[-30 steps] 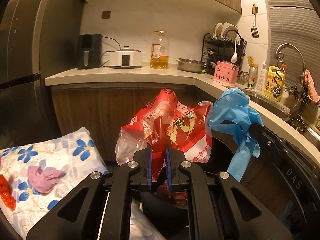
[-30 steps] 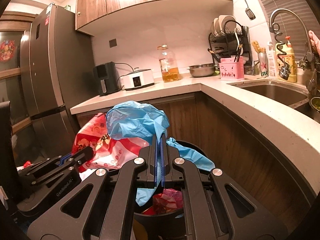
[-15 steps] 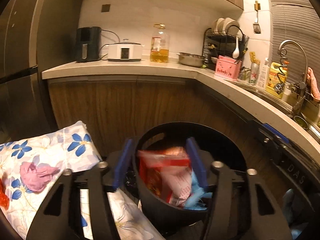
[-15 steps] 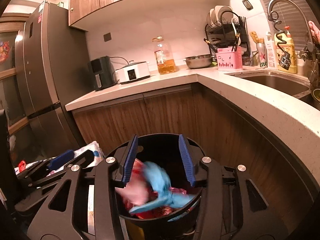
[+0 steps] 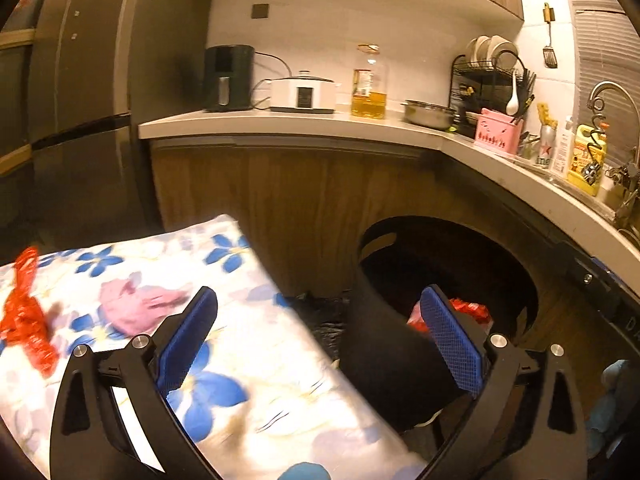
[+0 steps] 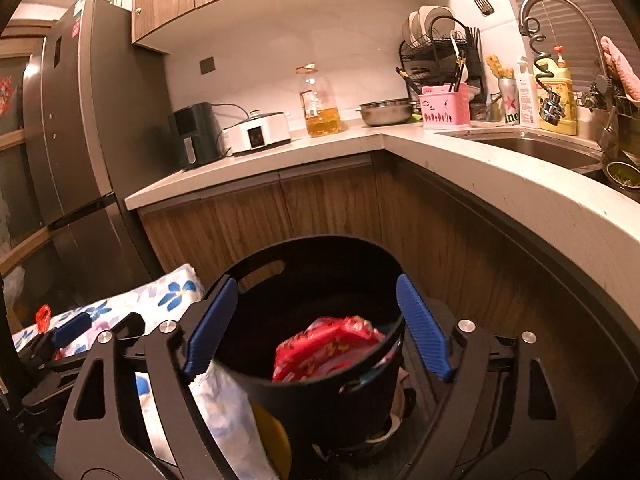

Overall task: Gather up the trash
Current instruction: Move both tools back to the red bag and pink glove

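Observation:
A black round bin (image 6: 320, 396) stands on the floor by the wooden cabinets, with a red printed plastic bag (image 6: 328, 348) lying inside it. My right gripper (image 6: 316, 326) hangs over the bin, jaws opening, nothing between them. In the left wrist view the same bin (image 5: 384, 356) is at the right, red bag (image 5: 468, 310) showing inside. My left gripper (image 5: 320, 338) spans the bin's left wall and a floral cloth (image 5: 248, 360), jaws opening and empty. On the cloth lie a pink crumpled piece (image 5: 132, 308) and a red wrapper (image 5: 28, 320).
A curved counter (image 6: 520, 196) runs along the right with a sink (image 6: 536, 148), faucet, dish rack and bottles. A fridge (image 6: 72, 140) stands at the left. The left gripper (image 6: 68, 330) shows at the lower left of the right wrist view.
Both grippers opened and dropped the red bag and the blue bag into the bin. The left gripper then swung left, toward the floral cloth.

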Demonstrator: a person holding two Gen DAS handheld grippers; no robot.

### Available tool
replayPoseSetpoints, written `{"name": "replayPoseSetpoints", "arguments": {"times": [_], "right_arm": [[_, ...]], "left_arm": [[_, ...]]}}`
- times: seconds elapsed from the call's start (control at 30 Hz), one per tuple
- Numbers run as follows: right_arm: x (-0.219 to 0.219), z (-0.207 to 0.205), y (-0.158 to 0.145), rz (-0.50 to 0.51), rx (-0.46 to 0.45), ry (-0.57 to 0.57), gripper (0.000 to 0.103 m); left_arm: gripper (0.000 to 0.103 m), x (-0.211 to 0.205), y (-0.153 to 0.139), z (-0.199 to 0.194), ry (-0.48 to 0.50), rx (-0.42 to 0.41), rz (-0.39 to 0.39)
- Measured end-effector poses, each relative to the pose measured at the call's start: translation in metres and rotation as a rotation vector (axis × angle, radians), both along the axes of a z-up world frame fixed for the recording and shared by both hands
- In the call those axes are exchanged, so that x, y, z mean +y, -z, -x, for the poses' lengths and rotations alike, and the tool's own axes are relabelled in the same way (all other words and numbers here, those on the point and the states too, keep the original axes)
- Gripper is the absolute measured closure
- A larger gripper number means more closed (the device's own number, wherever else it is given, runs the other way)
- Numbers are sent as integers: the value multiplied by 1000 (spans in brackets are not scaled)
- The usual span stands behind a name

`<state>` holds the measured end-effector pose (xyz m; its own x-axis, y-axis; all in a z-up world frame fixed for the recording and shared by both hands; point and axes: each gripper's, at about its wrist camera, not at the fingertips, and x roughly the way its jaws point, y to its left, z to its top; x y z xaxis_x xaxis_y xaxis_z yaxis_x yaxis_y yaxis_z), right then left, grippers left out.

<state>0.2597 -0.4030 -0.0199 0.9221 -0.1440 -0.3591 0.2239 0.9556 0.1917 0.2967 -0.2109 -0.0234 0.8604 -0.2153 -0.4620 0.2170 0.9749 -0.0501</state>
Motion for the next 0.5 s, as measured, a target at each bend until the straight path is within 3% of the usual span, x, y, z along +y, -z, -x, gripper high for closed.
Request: {"name": "replayPoseSetpoints", "arguments": {"times": [0.5], "right_arm": [[97,27,12,25,-17,-129,19]], "left_arm": [[6,127,10,56,-325,-47,-26]]}}
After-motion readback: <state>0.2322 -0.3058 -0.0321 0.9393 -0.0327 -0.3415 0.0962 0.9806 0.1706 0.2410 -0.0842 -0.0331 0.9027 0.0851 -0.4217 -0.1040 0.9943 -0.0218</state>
